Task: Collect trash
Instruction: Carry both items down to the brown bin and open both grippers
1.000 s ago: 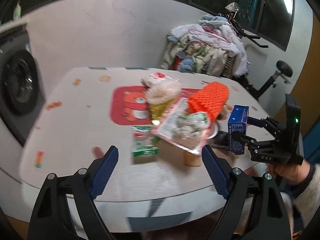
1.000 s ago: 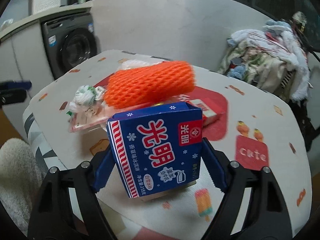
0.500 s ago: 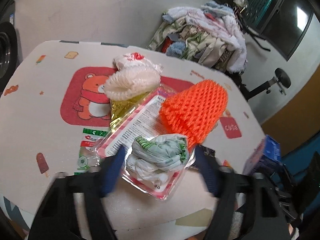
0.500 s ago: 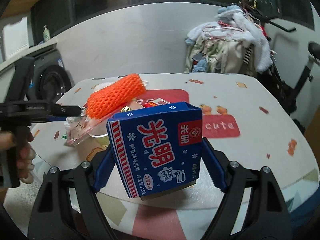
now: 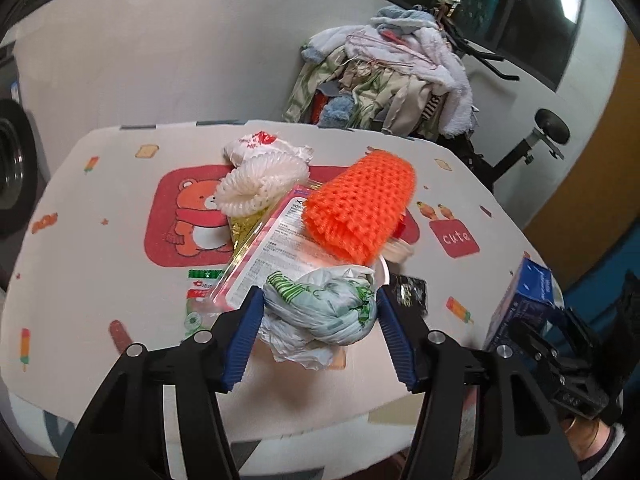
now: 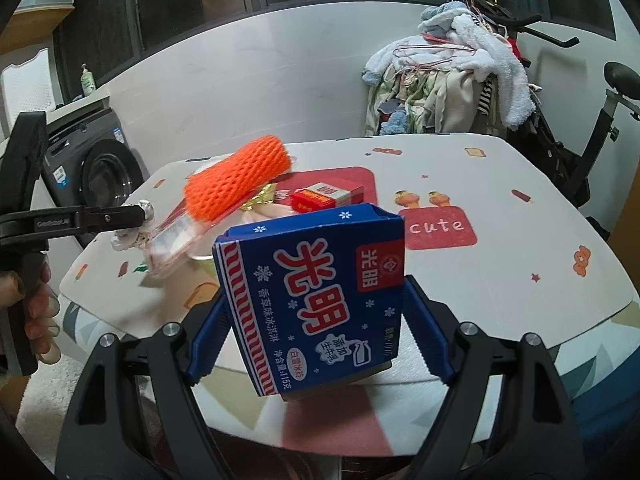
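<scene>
Left gripper (image 5: 320, 334): jaws closing; blue pads at both sides of a crumpled white-and-green plastic bag (image 5: 320, 312), touching or nearly so; firm grip cannot be confirmed.
Right gripper (image 6: 320, 330): jaws wide, clamped on a blue ice cream carton (image 6: 316, 306), carton tilted and clear of the table.
Bag position: near end of a clear plastic tray (image 5: 276, 252), which lies in the trash pile.
Trash pile: orange foam net sleeve (image 5: 358, 210) on the tray; white foam net (image 5: 260, 184) beside it; green-and-white wrapper (image 5: 200, 292) flat at the tray's left; small red box (image 6: 326, 197) behind.
Surface: white table (image 5: 100, 280) with printed bear, "cute" patch and popsicles.
Room: washing machine (image 6: 100, 172) at left; clothes heap (image 5: 392, 80) on an exercise bike (image 5: 536, 140) behind the table.
</scene>
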`<move>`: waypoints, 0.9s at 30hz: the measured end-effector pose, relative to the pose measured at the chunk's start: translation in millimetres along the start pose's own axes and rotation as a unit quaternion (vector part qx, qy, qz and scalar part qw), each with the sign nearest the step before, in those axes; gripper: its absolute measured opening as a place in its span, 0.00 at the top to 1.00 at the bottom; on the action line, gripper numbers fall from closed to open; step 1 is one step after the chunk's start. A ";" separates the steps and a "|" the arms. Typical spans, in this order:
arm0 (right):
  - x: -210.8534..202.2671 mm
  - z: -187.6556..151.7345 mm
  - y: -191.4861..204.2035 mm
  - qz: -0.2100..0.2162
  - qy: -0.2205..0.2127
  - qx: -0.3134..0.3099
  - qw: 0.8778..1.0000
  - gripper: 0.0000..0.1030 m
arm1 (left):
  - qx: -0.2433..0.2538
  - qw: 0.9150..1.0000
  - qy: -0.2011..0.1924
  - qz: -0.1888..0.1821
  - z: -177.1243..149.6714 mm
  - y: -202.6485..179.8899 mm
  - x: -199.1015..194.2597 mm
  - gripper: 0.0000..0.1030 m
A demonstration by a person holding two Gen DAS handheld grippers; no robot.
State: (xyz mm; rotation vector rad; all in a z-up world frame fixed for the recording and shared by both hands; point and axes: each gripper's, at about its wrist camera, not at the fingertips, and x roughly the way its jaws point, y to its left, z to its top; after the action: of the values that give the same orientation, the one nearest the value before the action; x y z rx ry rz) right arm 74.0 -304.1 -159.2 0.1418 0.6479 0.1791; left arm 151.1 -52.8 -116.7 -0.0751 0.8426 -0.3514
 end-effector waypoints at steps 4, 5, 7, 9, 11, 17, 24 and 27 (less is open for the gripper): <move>-7.5 -9.9 16.6 0.009 0.006 -0.013 1.000 0.22 | 0.037 0.999 -0.013 0.005 -24.8 -7.8 -24.5 0.45; -9.7 -12.6 20.9 0.011 0.008 -0.017 1.000 0.22 | 0.043 0.999 -0.016 0.005 -30.9 -9.4 -30.2 0.45; -14.2 -19.3 29.1 0.016 0.011 -0.022 1.000 0.22 | 0.057 0.998 -0.023 0.004 -46.7 -11.4 -43.4 0.45; -18.4 -26.3 36.2 0.022 0.014 -0.025 0.999 0.22 | 0.071 0.997 -0.027 0.002 -62.2 -13.6 -55.6 0.45; -22.0 -35.6 46.1 0.027 0.022 -0.033 0.999 0.22 | 0.083 0.996 -0.032 0.003 -78.4 -15.2 -66.7 0.45; -25.7 -79.6 79.4 0.052 0.069 -0.065 0.994 0.22 | 0.095 0.995 -0.031 0.004 -131.7 -6.6 -92.2 0.45; -4.8 -137.9 112.1 0.092 0.164 -0.088 0.978 0.22 | 0.092 0.996 -0.021 0.007 -170.2 8.2 -92.9 0.45; 11.7 -158.3 125.0 0.097 0.207 -0.110 0.967 0.22 | 0.098 0.995 -0.024 0.008 -180.3 10.7 -90.0 0.45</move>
State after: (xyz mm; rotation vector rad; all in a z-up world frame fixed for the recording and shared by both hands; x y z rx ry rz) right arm -28.6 -167.9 -267.5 -0.0501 1.0257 0.4760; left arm -34.8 0.4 -174.5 0.1046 0.7565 -0.4139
